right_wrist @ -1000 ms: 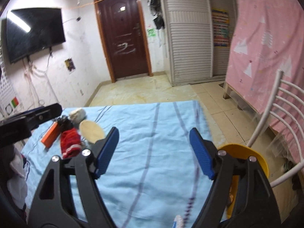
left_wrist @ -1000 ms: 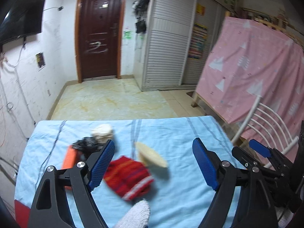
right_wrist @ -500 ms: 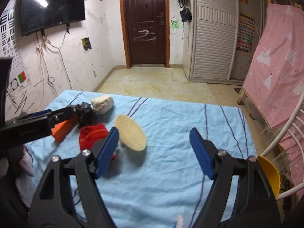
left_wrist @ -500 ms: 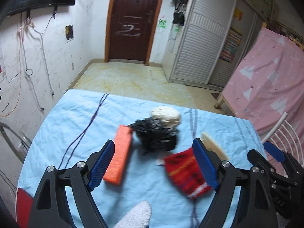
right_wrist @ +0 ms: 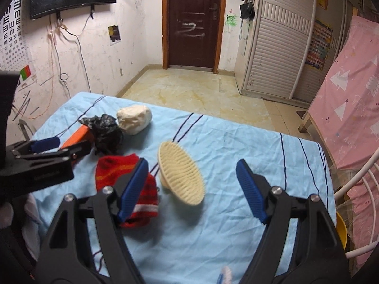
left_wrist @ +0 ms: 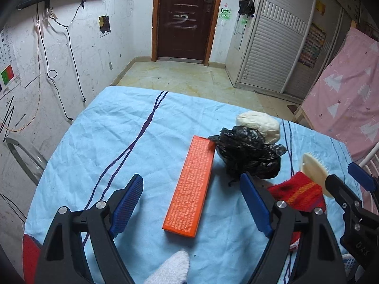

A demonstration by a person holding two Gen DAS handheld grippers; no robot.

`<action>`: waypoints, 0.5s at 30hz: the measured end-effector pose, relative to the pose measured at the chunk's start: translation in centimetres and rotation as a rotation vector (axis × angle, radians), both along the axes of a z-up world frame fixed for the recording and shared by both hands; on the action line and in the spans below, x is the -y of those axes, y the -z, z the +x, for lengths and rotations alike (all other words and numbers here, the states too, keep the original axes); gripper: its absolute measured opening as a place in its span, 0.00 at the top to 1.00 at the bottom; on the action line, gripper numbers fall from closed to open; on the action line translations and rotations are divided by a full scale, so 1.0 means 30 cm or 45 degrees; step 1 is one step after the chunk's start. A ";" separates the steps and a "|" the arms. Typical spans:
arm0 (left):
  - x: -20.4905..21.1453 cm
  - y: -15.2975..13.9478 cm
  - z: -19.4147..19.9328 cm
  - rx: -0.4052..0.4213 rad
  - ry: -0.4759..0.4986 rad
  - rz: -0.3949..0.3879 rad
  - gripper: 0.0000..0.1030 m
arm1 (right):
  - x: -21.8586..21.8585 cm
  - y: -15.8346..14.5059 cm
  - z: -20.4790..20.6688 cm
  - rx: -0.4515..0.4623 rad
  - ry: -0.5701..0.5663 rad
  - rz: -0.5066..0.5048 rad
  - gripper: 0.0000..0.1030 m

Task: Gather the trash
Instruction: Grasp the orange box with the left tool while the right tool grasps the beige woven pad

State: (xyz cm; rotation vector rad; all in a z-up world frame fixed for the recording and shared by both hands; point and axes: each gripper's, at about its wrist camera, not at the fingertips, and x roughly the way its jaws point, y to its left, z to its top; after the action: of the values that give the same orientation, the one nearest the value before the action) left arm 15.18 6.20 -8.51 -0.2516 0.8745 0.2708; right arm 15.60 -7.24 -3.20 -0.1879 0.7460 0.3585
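A long orange box (left_wrist: 193,185) lies on the blue cloth of the table (left_wrist: 118,130), and my left gripper (left_wrist: 191,201) hangs open above its near end. A crumpled black plastic bag (left_wrist: 248,153) touches the box's far corner, with a cream lump (left_wrist: 259,123) behind it. To the right lie a red striped sock (right_wrist: 123,172) and a cream oval brush (right_wrist: 182,177), bristles up. My right gripper (right_wrist: 191,185) is open over the brush, nothing between its fingers. The left gripper (right_wrist: 45,145) shows at the left of the right wrist view.
A yellow bin (right_wrist: 341,229) sits off the table's right edge by a white metal chair (right_wrist: 362,177). A pink patterned cloth (left_wrist: 350,99) hangs at the right. A white sock toe (left_wrist: 170,269) and a chair frame (left_wrist: 23,156) lie near the left side.
Both grippers swung left and tipped down over the table. The orange box now sits between the left jaws and the brush between the right jaws. Jaw openings are unchanged.
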 end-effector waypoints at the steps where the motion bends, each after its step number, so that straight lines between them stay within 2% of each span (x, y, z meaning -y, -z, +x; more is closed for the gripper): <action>1: -0.001 0.004 0.002 -0.004 -0.002 0.000 0.28 | -0.008 0.005 0.006 -0.006 -0.003 -0.005 0.29; 2: -0.002 0.007 0.005 -0.007 -0.001 -0.001 0.29 | -0.017 0.012 0.009 -0.009 -0.005 -0.015 0.29; 4: -0.002 0.015 0.008 -0.021 0.000 0.003 0.40 | -0.030 0.019 0.019 -0.015 -0.010 -0.033 0.29; 8: 0.004 0.023 0.009 -0.022 0.014 0.007 0.50 | -0.034 0.026 0.047 -0.029 -0.003 -0.037 0.29; 12: 0.017 0.021 0.007 -0.018 0.019 0.028 0.66 | -0.031 0.045 0.072 -0.073 -0.004 -0.029 0.40; 14: 0.020 0.022 0.010 -0.015 0.018 0.031 0.72 | -0.033 0.057 0.080 -0.096 -0.008 -0.036 0.48; 15: 0.021 0.022 0.009 -0.014 0.023 0.030 0.74 | -0.033 0.062 0.082 -0.104 -0.011 -0.039 0.56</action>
State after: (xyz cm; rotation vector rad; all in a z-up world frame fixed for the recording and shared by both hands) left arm 15.46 5.58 -9.18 -0.2203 0.8831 0.2661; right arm 18.06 -6.27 -5.06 -0.2065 0.8321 0.3643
